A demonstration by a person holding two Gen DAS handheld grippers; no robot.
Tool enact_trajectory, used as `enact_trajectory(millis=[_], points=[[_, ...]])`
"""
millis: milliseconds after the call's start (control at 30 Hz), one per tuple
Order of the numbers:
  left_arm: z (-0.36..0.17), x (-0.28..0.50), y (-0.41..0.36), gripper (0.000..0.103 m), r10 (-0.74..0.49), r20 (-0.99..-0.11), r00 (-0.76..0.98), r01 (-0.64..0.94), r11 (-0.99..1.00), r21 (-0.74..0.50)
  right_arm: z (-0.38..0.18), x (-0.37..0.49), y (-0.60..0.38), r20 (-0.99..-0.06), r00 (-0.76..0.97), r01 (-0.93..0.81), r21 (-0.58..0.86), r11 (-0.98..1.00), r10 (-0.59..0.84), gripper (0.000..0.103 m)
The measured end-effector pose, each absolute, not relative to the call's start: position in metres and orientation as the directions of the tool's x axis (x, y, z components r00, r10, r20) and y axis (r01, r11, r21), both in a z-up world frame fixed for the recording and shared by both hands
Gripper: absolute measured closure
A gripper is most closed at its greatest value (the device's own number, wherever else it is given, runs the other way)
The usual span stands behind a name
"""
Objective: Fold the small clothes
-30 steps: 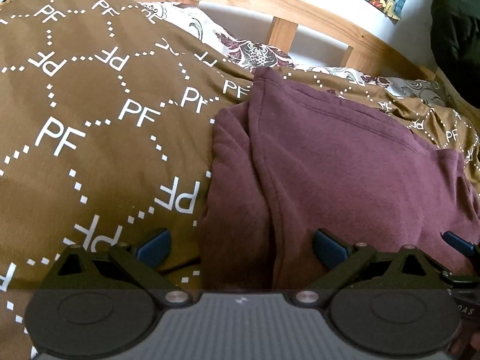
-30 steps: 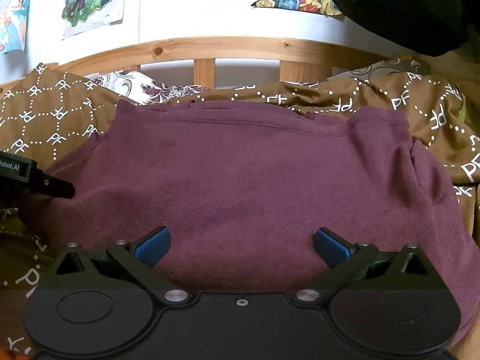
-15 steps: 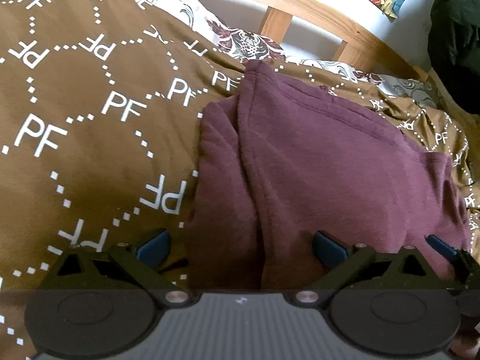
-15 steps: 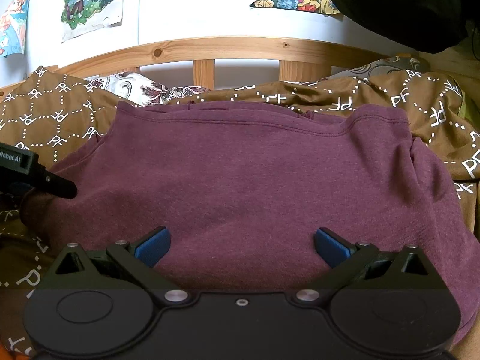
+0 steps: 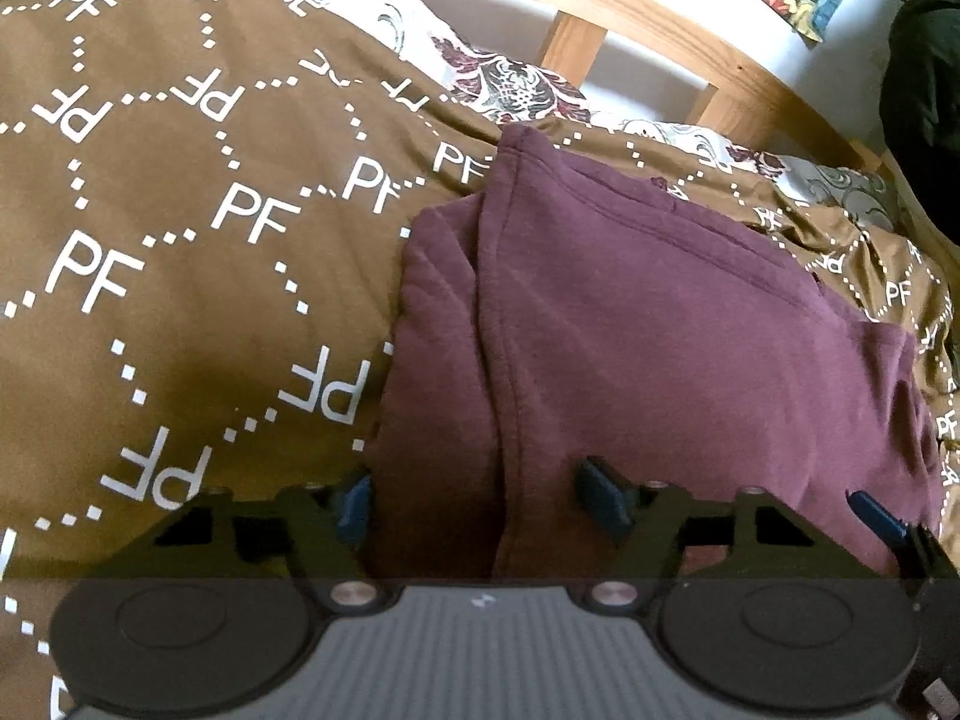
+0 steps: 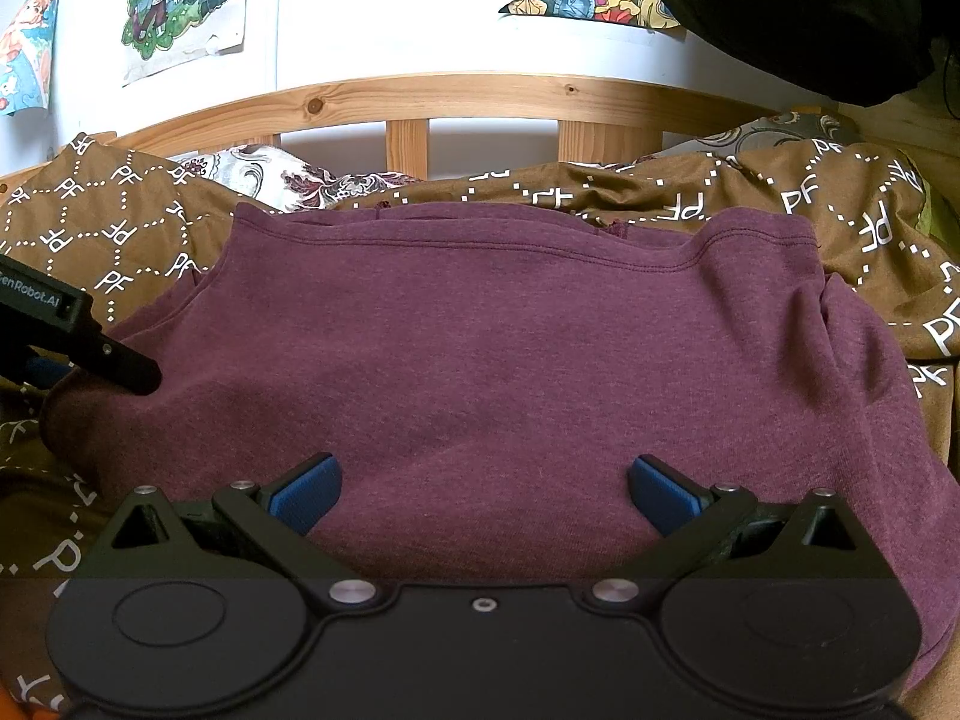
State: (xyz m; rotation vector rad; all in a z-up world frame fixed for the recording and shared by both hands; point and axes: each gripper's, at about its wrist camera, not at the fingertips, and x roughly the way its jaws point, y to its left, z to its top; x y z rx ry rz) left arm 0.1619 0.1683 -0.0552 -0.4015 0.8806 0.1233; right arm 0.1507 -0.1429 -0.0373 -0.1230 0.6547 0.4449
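Brown bedspread (image 5: 180, 312) under maroon garment (image 6: 480, 360), wooden headboard (image 6: 480, 96) behind

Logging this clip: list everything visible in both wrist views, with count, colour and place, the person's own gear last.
sweatshirt: one, maroon, spread on the bed.
bedcover: one, brown with white PF print, under the sweatshirt.
pillow: floral, white and maroon, by the bed frame.
bed frame: one, light wood, slatted, behind.
posters: three, colourful, on the white wall.
dark garment: black, upper right.
left gripper: black, blue pads, jaws closing around the sweatshirt's left edge.
right gripper: black, blue pads, jaws open over the near hem.
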Motion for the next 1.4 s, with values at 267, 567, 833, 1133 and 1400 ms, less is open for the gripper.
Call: enact_trajectory(millis=[267, 567, 833, 1133, 1400], points=[[-0.037, 0.161, 0.156, 0.081, -0.022, -0.773, 0.635, -0.283, 0.923, -0.259, -0.038, 0.151, -0.143, -0.613, 0.703, -0.437, 0.028, 0.899, 0.361, 0.000], [0.007, 0.151, 0.133, 0.086, -0.062, -0.663, 0.746, -0.216, 0.919, -0.329, -0.034, 0.150, -0.148, -0.605, 0.701, -0.436, 0.058, 0.898, 0.379, 0.001], [0.057, 0.177, 0.062, 0.087, -0.164, -0.599, 0.784, -0.016, 0.959, -0.284, 0.017, 0.142, -0.184, -0.464, 0.819, -0.351, 0.063, 0.934, 0.339, 0.001], [0.044, 0.204, -0.044, 0.087, -0.258, -0.682, 0.684, 0.202, 0.966, -0.163, 0.046, 0.162, -0.262, -0.377, 0.919, -0.080, 0.101, 0.992, 0.112, 0.001], [0.008, 0.199, -0.064, 0.085, -0.255, -0.745, 0.616, 0.216, 0.965, -0.151, 0.040, 0.175, -0.302, -0.412, 0.911, 0.056, 0.169, 0.984, 0.019, 0.000]])
